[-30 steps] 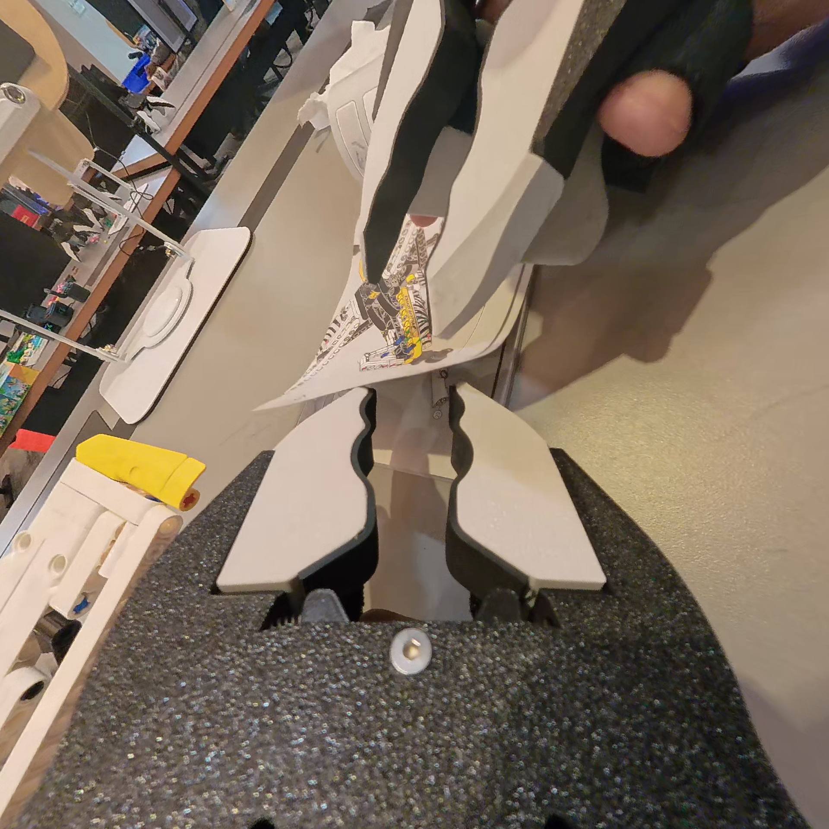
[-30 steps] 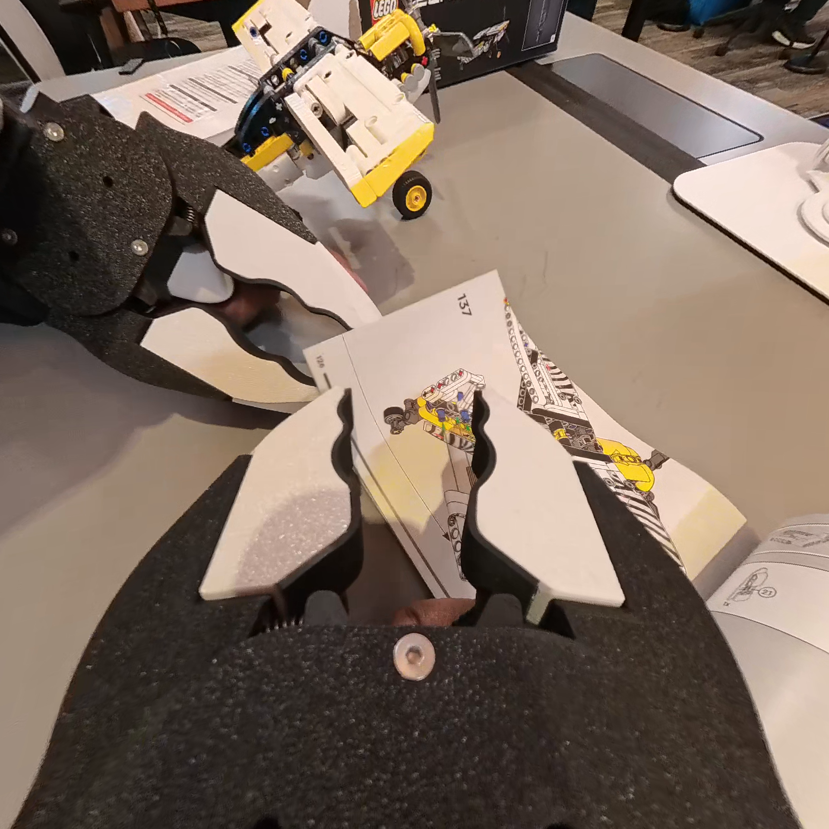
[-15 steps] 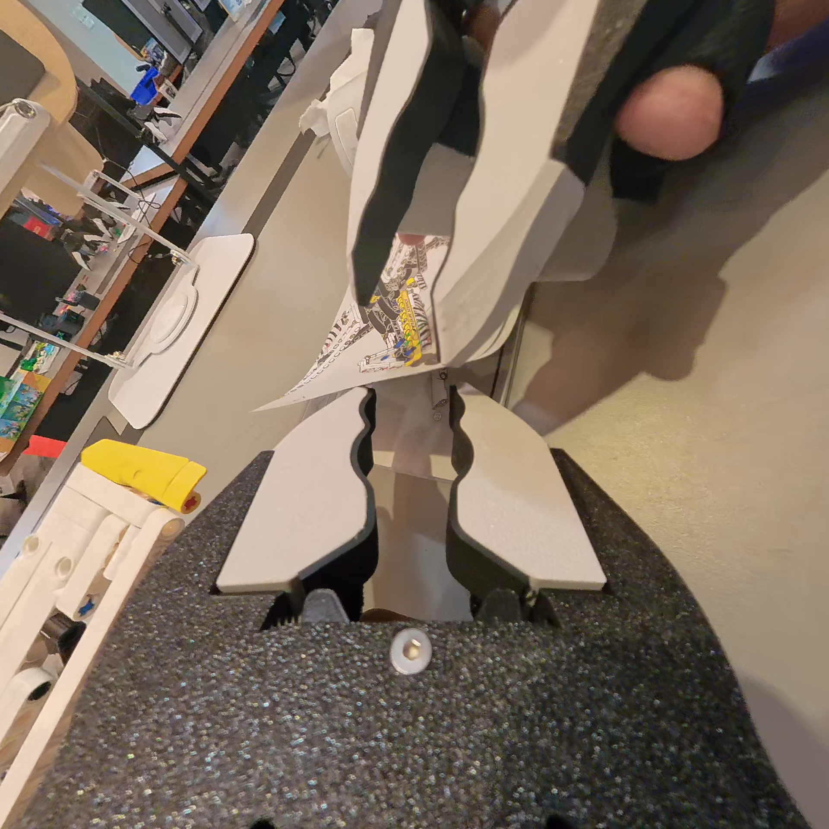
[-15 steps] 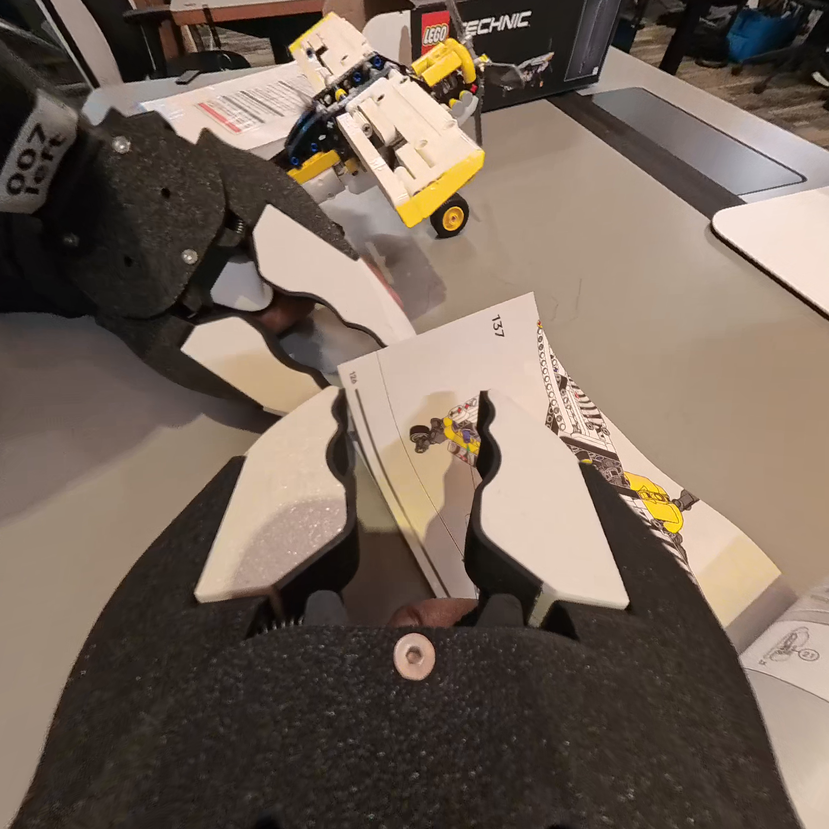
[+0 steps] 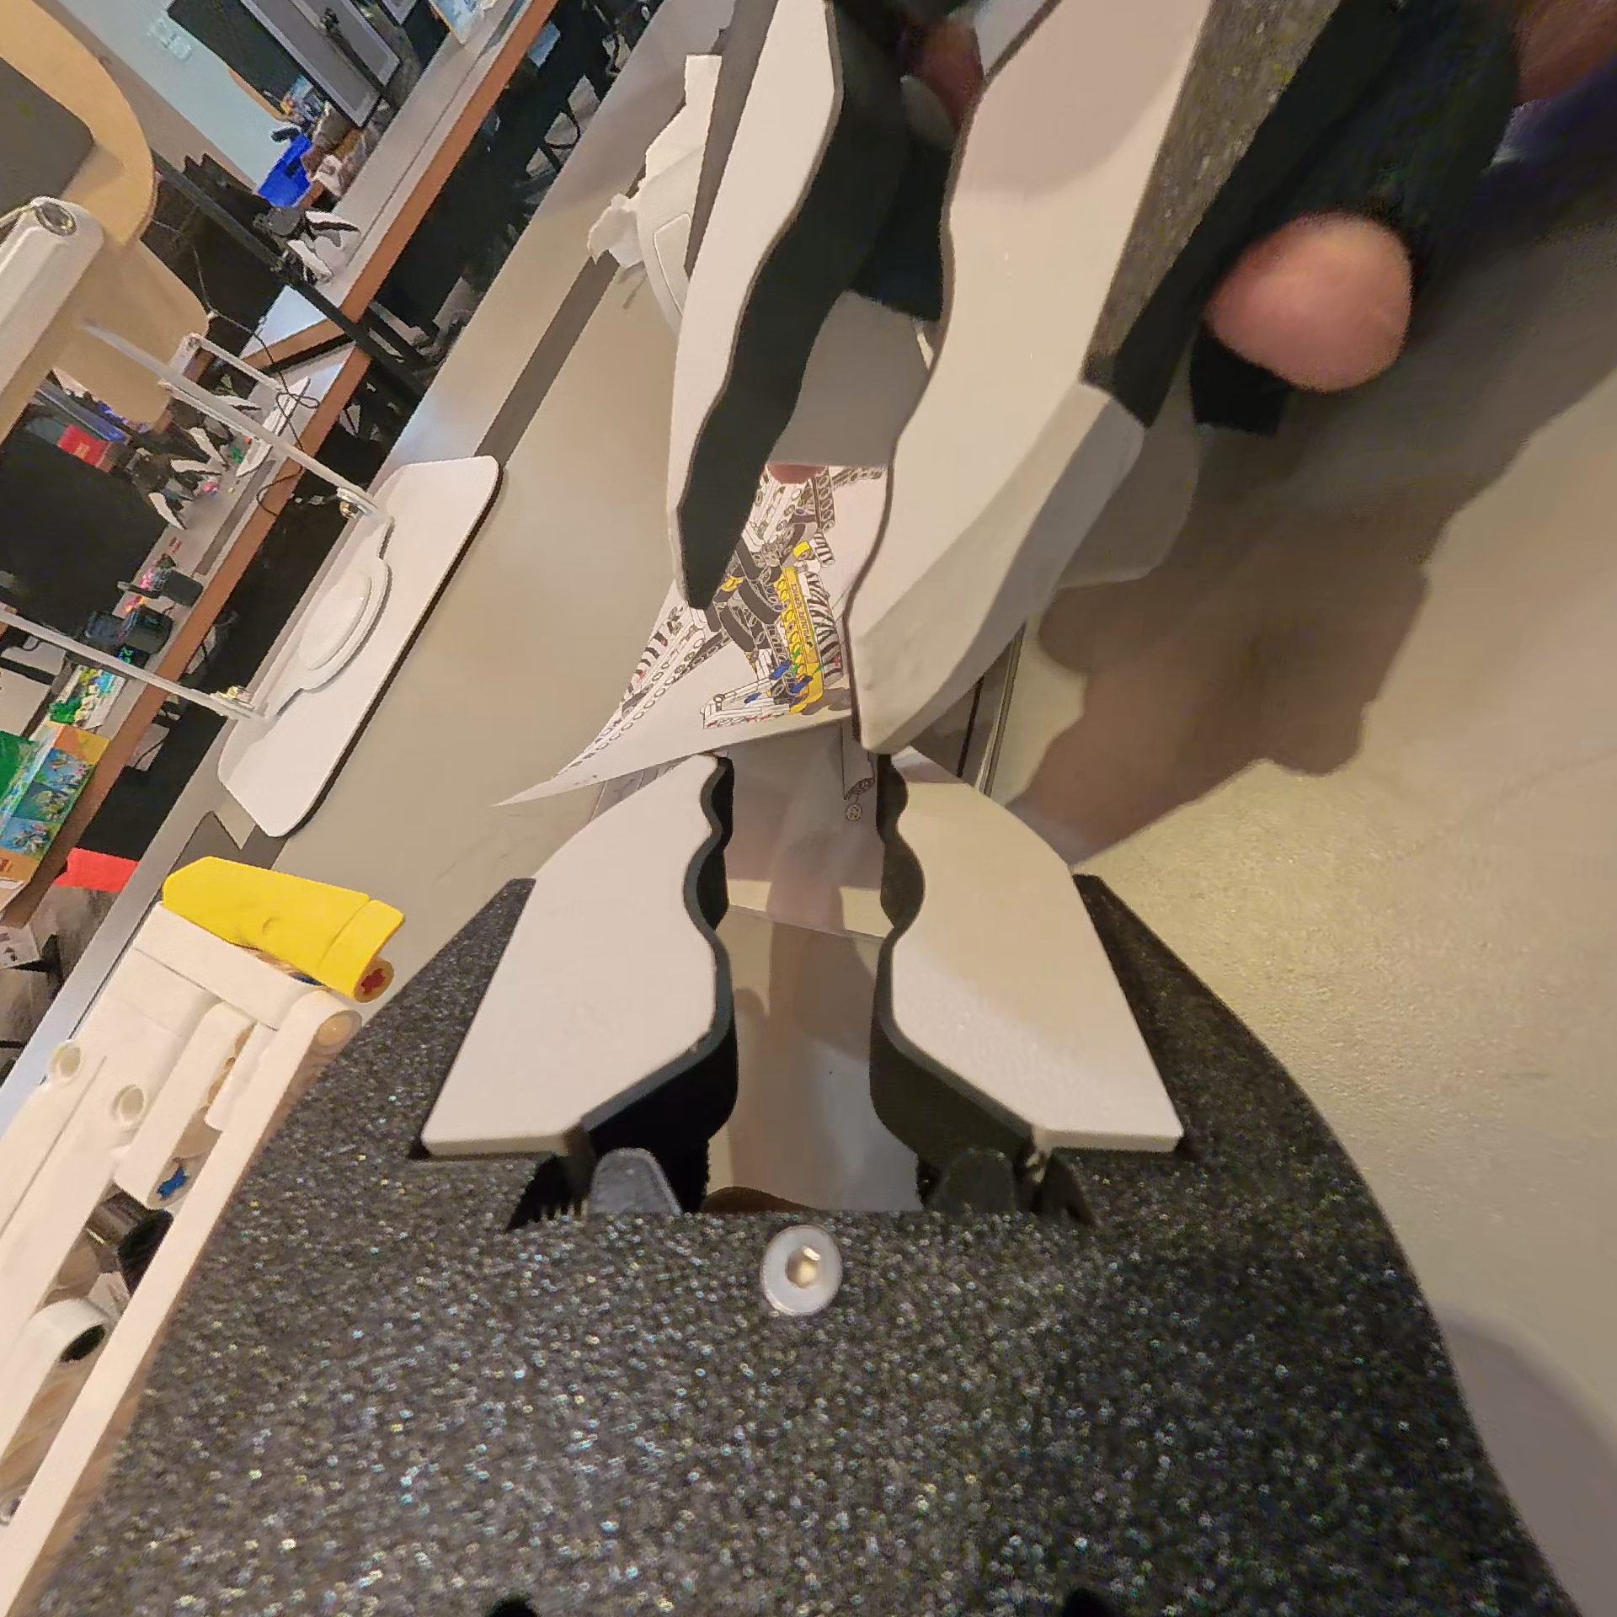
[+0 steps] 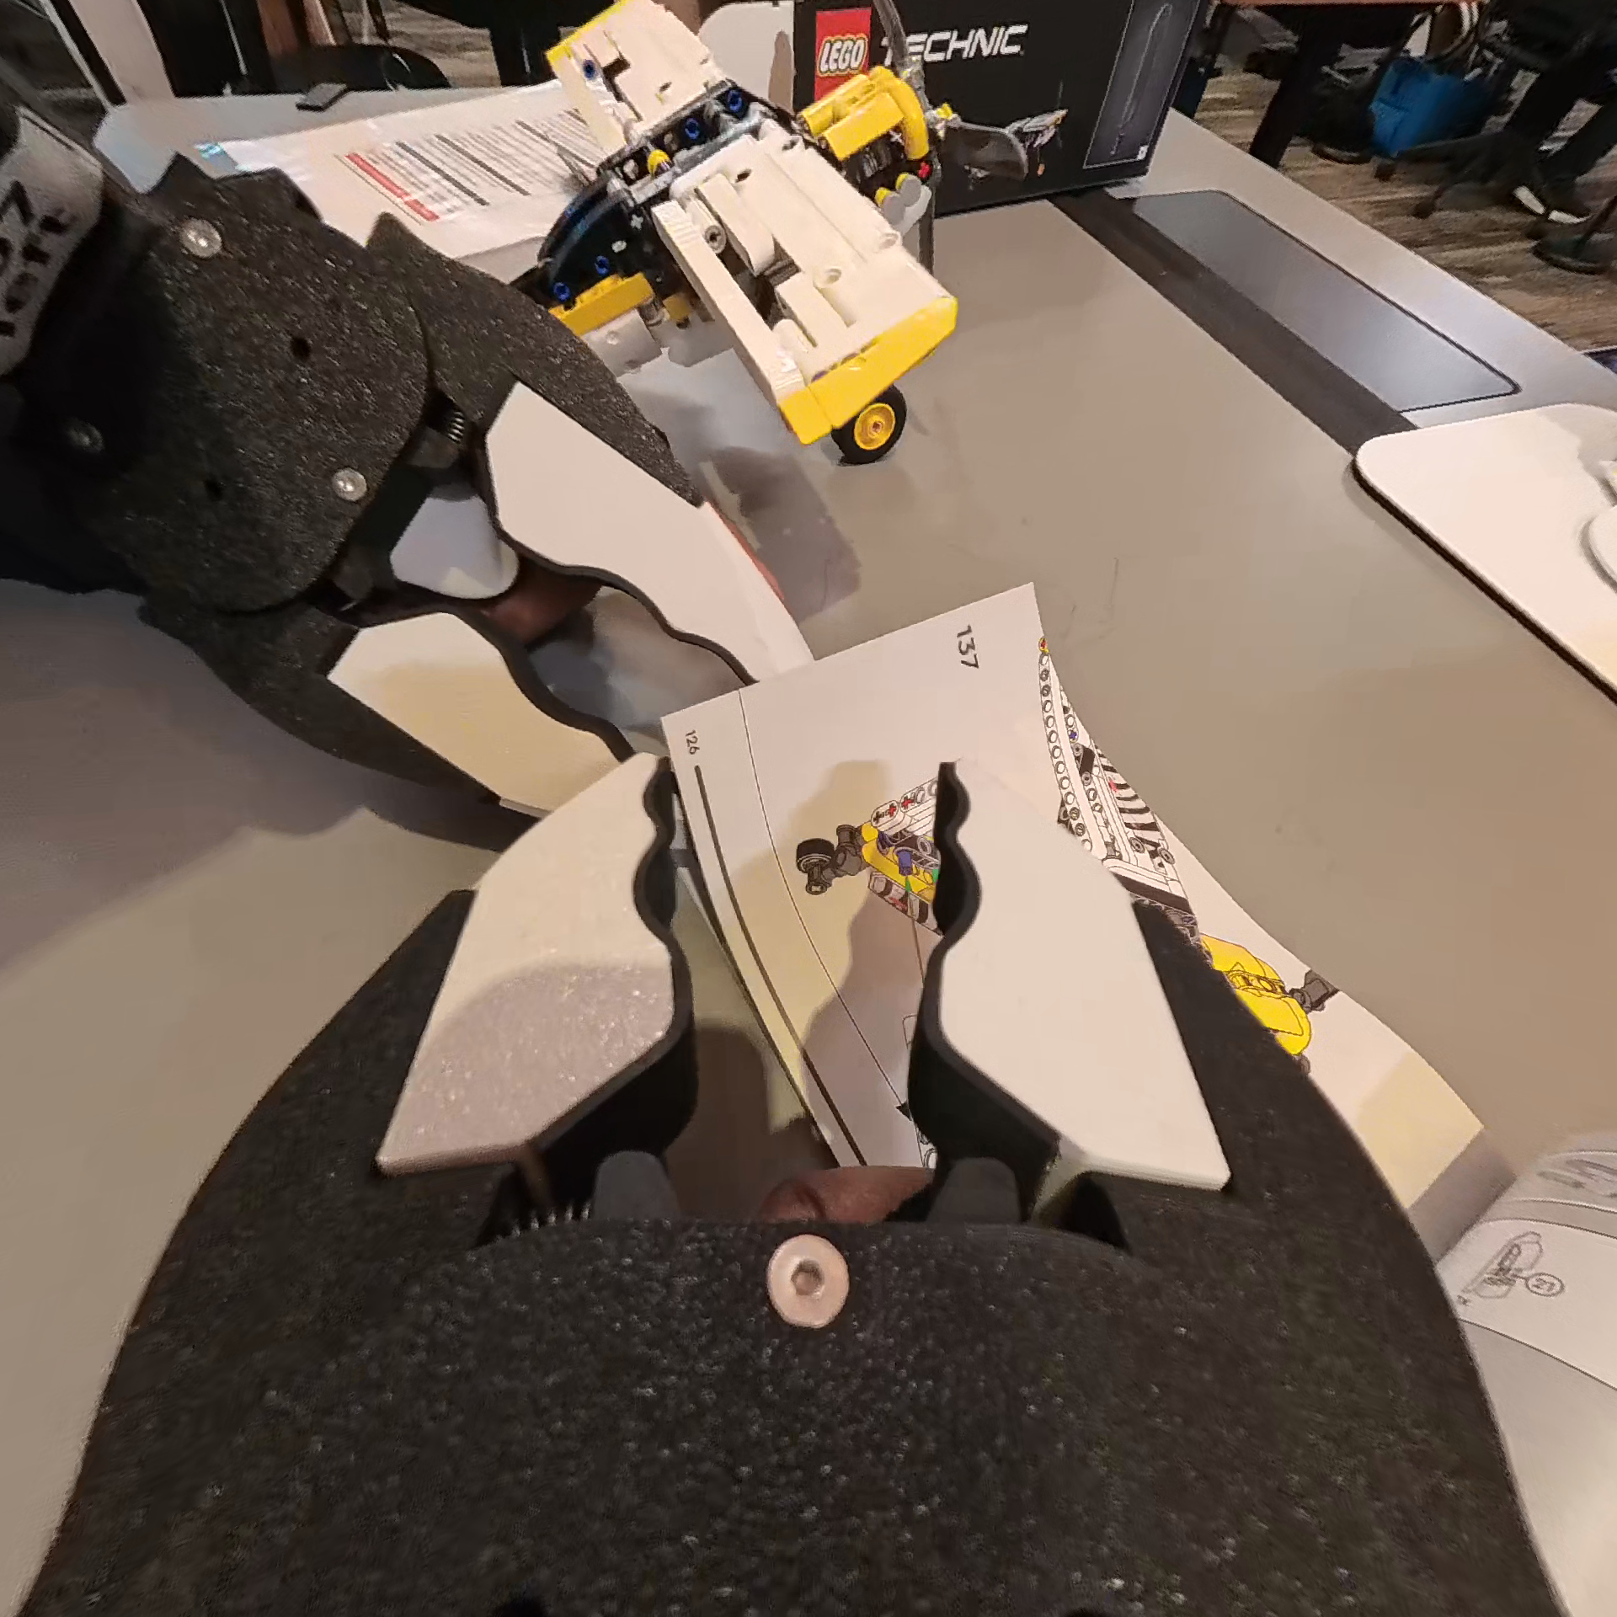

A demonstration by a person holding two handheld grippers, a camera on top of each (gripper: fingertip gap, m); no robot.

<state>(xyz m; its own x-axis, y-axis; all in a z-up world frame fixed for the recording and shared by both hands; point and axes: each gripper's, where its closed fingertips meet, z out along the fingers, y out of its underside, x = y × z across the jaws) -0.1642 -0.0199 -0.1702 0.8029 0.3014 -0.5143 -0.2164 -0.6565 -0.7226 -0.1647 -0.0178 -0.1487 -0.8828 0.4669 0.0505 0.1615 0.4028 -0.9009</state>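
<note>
Hovering above a lifted page [image 6: 884, 744] of the instruction booklet [image 6: 1312, 1050], the right gripper [image 6: 805, 787] has its fingers wide apart, gripping nothing. The left gripper [image 5: 801, 779] lies low at the page's corner, fingers narrowly parted, nothing clamped. A white-and-yellow brick-built plane [image 6: 770, 262] stands on the grey surface [image 6: 1137, 525] behind, before a black box [image 6: 1006, 87].

Instruction booklet [image 6: 884, 726]: open on grey table [image 6: 1225, 542], illustrated page curling upward, corner lifted between the two grippers' open fingers.
</note>
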